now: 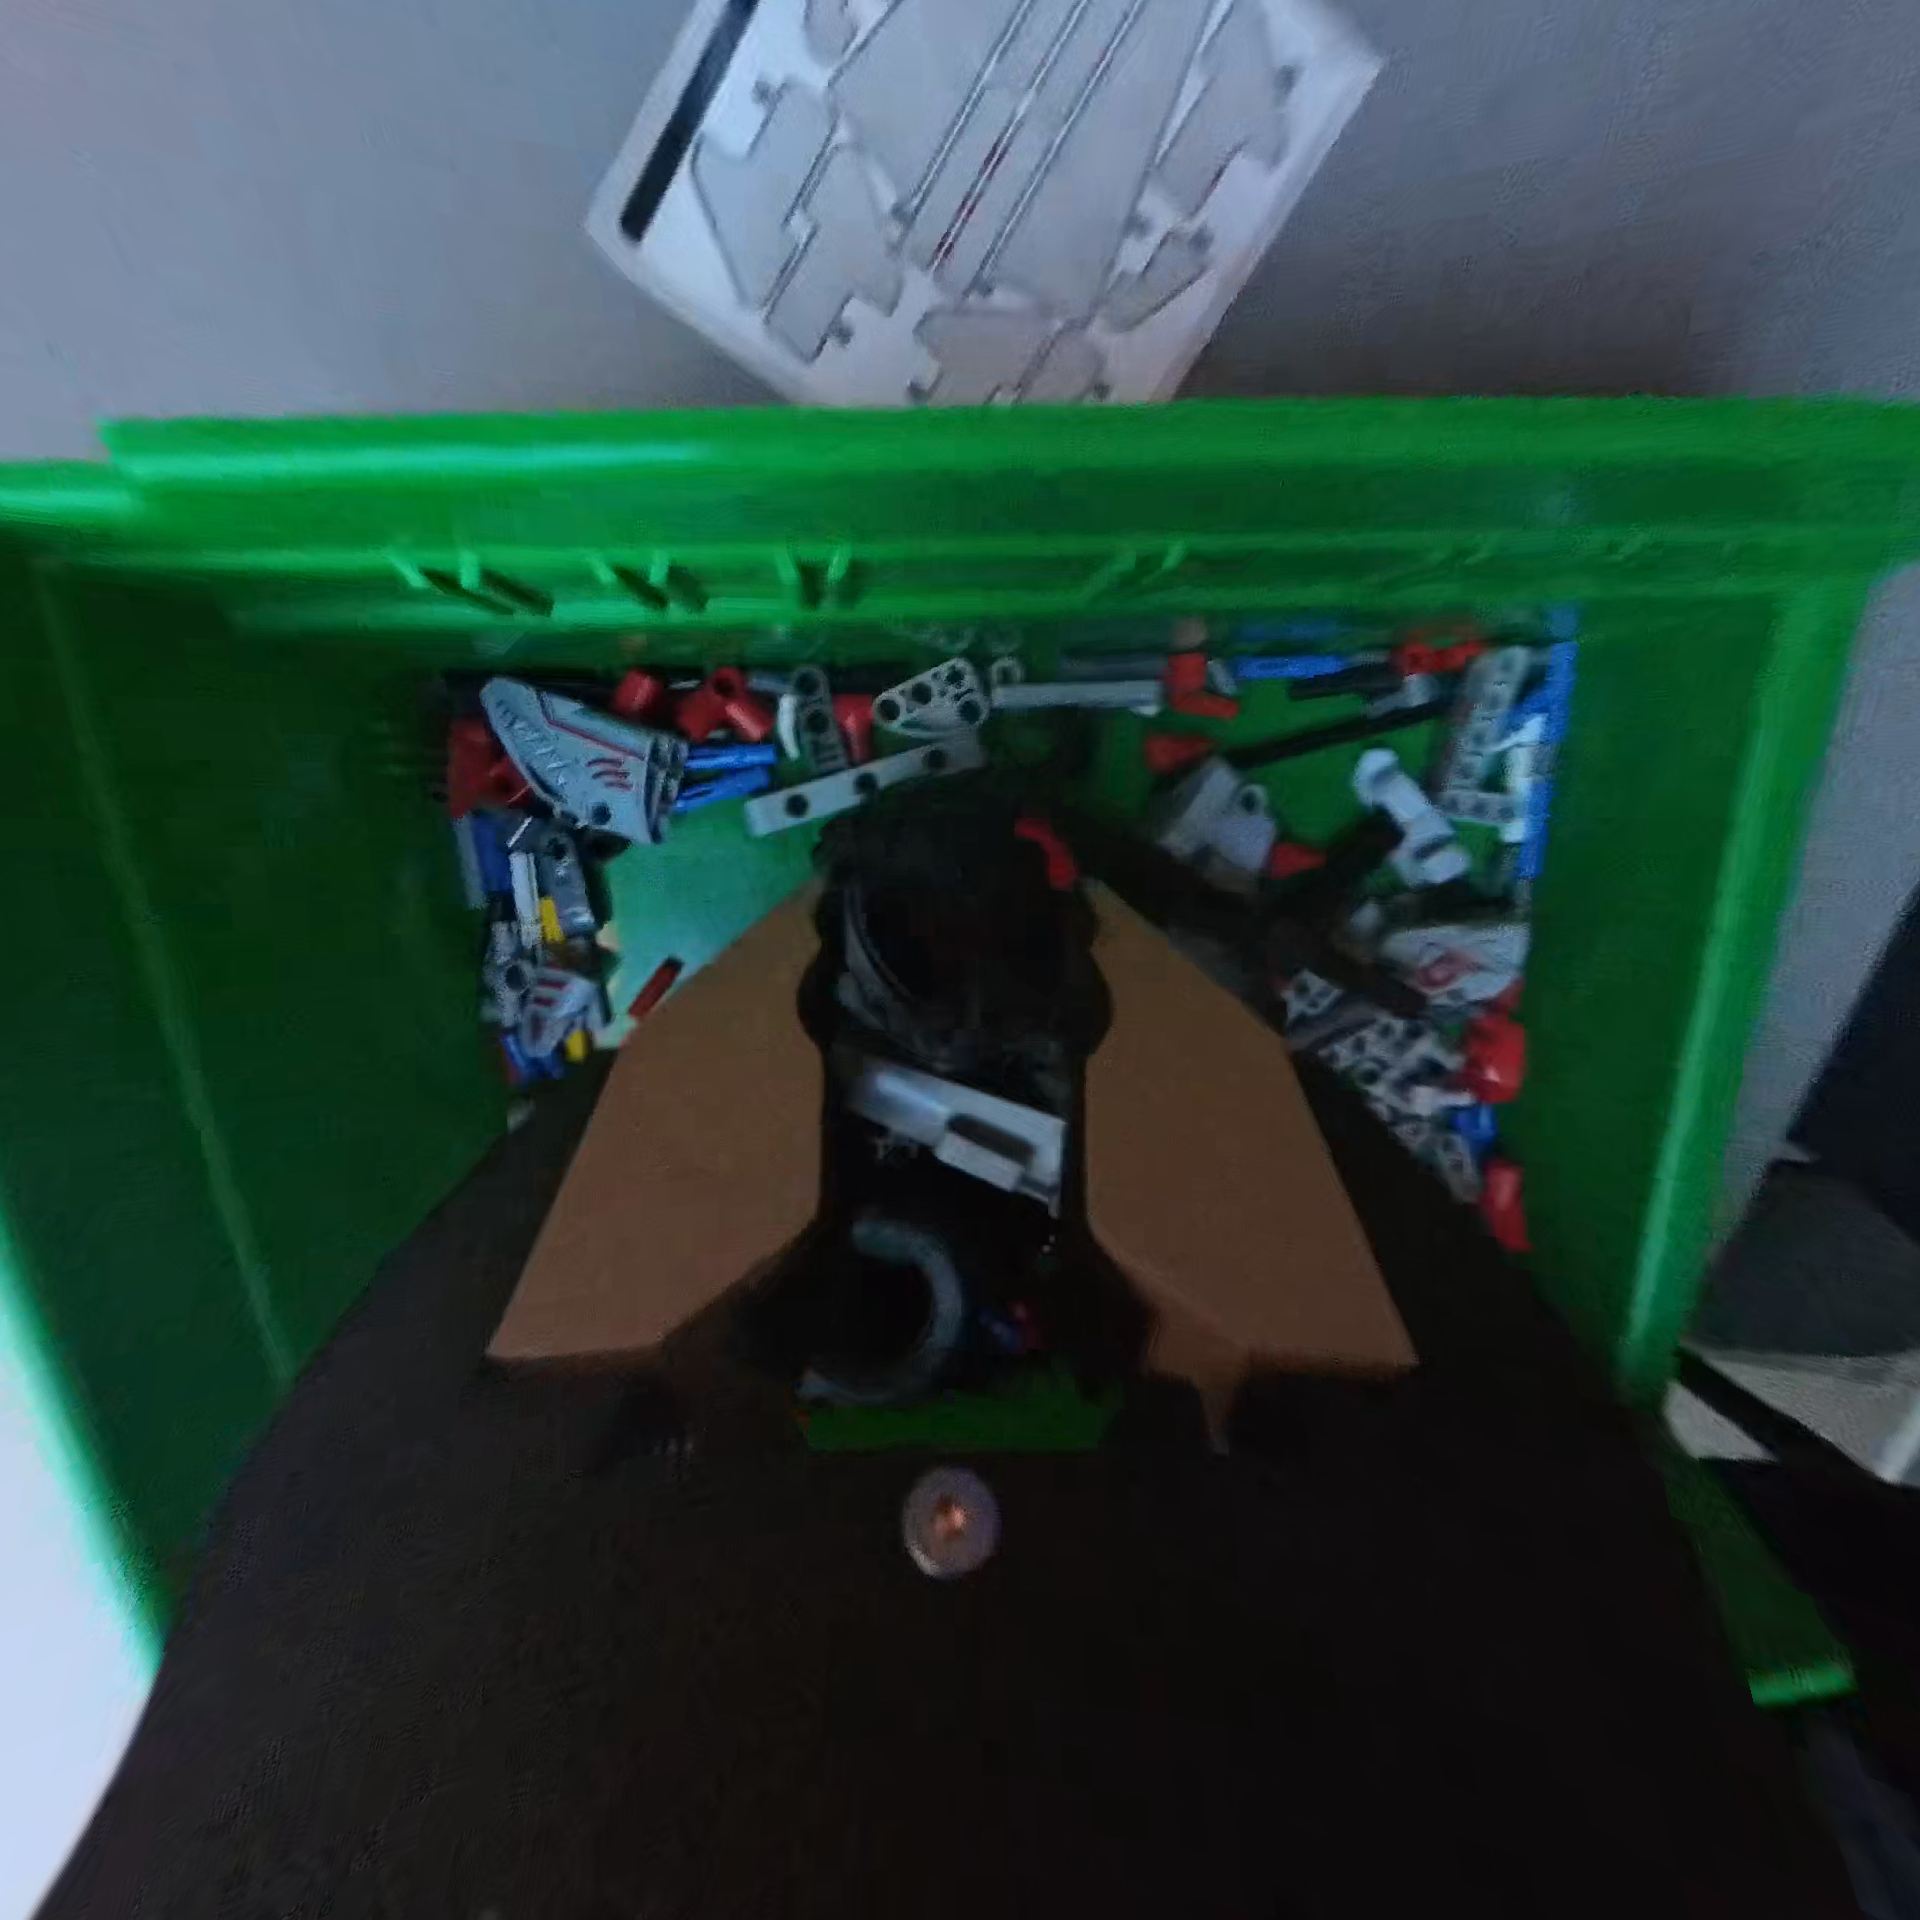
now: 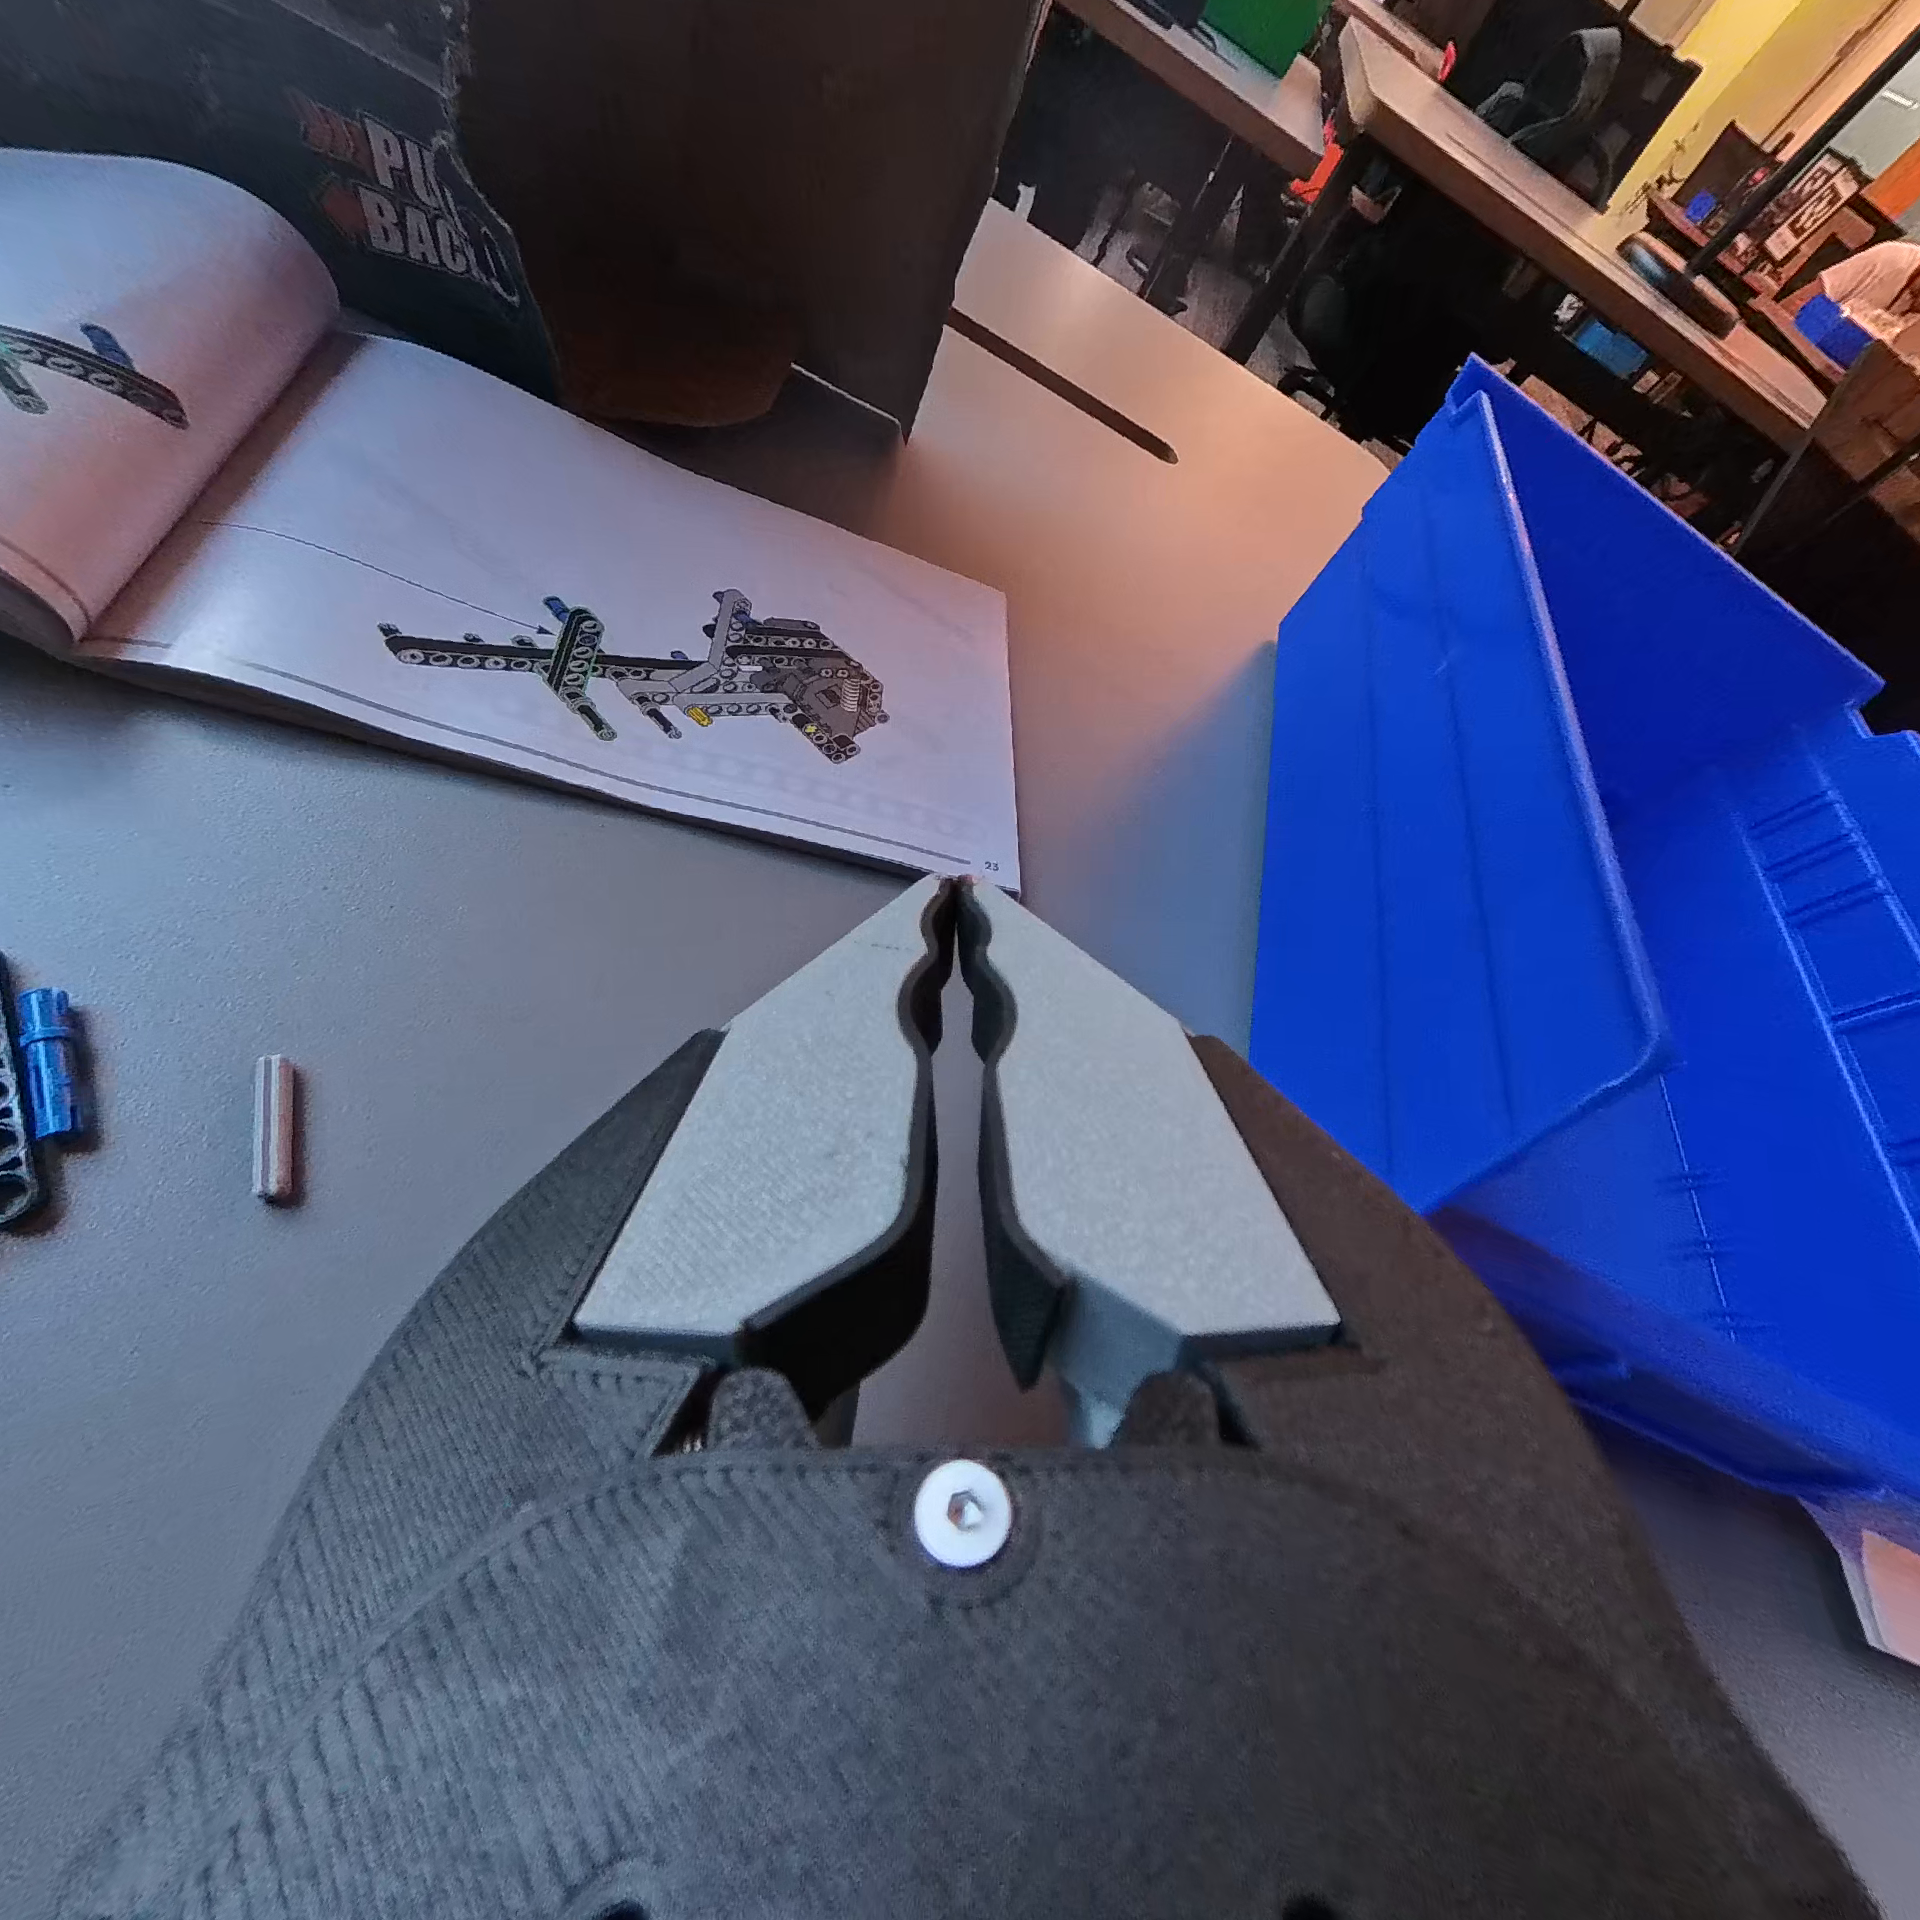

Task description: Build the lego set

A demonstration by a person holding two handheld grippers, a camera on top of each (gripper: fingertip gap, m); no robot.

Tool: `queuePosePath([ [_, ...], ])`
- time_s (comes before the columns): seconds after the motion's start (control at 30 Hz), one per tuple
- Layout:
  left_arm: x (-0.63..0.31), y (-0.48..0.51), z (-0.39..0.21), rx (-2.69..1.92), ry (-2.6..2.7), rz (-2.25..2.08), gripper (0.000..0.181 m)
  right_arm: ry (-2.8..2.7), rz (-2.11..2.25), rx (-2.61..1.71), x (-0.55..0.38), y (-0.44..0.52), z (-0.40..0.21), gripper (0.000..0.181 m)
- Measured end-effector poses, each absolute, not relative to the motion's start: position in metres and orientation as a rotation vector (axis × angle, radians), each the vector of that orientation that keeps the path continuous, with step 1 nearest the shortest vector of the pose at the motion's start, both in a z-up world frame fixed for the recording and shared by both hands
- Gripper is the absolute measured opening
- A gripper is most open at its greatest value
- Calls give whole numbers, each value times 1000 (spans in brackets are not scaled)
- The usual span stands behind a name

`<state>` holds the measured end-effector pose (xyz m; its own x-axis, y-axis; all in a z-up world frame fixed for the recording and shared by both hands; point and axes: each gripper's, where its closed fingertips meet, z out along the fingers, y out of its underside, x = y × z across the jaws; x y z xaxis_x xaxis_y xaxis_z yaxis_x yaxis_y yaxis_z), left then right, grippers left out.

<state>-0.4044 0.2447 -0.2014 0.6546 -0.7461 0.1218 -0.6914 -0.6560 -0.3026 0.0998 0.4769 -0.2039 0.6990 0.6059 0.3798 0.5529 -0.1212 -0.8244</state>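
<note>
The left gripper reaches down into the green bin, its fingers clenched on a dark lego assembly — blur hides the details. Loose lego pieces lie along the bin's far and side walls. A white sheet lies beyond the far rim. The right gripper hangs over the table with its tips pressed together and empty, at the manual's near corner, beside a blue bin. A grey axle and blue pin lie by the table's left edge.

Dim and motion-blurred across the left wrist view, sharpest nowhere. Crisp and evenly lit in the right wrist view, with wide-angle bending toward the edges.
</note>
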Motion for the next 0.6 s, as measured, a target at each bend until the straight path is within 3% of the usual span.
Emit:
queuePosePath([
  [0.03, -400, 248, -188, -2605, 1119, -395, 30, -921, 59, -1782, 100, 477, -204, 0],
  [0.17, -421, 281, -156, -2500, 864, -272, 29, -927, 55, -1783, 99, 477, -205, 0],
  [0.23, -434, 298, -159, -2492, 781, -157, 36, -930, 51, -1783, 99, 477, -205, 0],
  [0.37, -418, 311, -178, -2500, 744, -248, 32, -927, 52, -1780, 99, 477, -204, 0],
  [0.6, -426, 315, -230, -2585, 870, 33, 9, -939, 47, -1785, 98, 477, -206, 0],
])
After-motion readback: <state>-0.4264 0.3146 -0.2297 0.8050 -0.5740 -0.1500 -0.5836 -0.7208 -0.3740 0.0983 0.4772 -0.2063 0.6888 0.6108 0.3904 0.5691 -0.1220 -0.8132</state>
